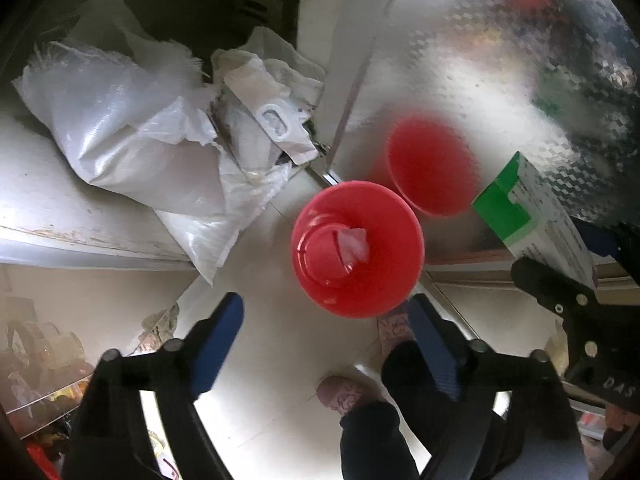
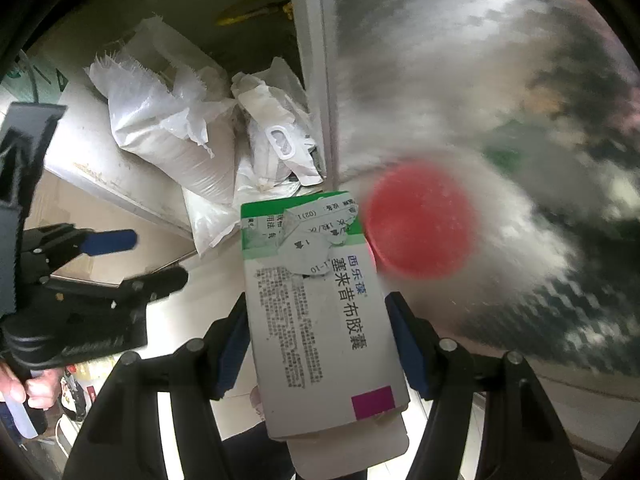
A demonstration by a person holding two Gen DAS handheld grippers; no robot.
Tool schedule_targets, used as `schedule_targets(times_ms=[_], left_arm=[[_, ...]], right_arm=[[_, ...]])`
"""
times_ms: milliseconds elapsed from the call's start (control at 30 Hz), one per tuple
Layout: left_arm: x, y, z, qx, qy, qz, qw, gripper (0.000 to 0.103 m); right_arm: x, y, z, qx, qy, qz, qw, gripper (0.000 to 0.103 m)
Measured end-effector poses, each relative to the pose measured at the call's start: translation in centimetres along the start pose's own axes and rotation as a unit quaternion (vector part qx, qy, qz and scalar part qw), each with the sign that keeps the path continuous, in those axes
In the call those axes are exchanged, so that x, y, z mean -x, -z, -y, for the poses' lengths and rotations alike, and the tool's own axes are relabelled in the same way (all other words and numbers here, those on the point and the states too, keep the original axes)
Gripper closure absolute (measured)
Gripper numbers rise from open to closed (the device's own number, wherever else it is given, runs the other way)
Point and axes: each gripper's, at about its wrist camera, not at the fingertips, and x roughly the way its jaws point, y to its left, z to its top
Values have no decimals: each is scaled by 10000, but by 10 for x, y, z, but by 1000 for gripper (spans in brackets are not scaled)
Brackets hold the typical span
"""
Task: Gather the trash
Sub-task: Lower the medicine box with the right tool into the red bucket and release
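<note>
One medicine box point(image 2: 320, 312), white with green end: long axis runs along the right gripper point(image 2: 316, 344) fingers, green end pointing forward toward the red bin point(image 1: 356, 248); clamped between both pads. Left gripper point(image 1: 324, 344) spread, holding nothing, above bin.

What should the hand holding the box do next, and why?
Probably move the right gripper over the red bin and let go. It is shut on the medicine box, which is off to the bin's side, not above it, and the bin already holds a scrap of paper.
</note>
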Motion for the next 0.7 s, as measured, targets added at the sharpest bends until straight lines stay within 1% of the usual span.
schedule_targets(times_ms=[100,133,167,333,500,567,600,633,700], left_arm=[[-4,2,-5,-58,-193,90,9998,8],[-6,3,-7,-72,-233,103,9997,3],[-7,4,-10,-69,-217,107,9997,0],[-19,7,-22,107,-60,-24,9999,0],[-26,14,-34,300,-113,-98,9994,0],[-26,16,-38,383,-110,-114,9991,0],[-25,18,-40,421,-96,-125,9990,0],[-25,20,-42,461,-84,-146,9988,0],[-19,24,-44,519,-118,-138,9985,0]], right_arm=[[-7,-3,-2,61,-84,-48,9999,39],[-10,-3,-3,103,-138,-86,9998,39],[-15,-4,-5,167,-177,-122,9996,39],[-32,-8,-11,387,-255,-143,9988,39],[-55,-16,-17,549,-374,-225,9975,37],[-63,-18,-22,654,-351,-268,9969,33],[-65,-18,-24,719,-343,-273,9964,24],[-67,-18,-26,806,-265,-226,9961,12],[-66,-18,-32,1014,-136,-111,9947,6]])
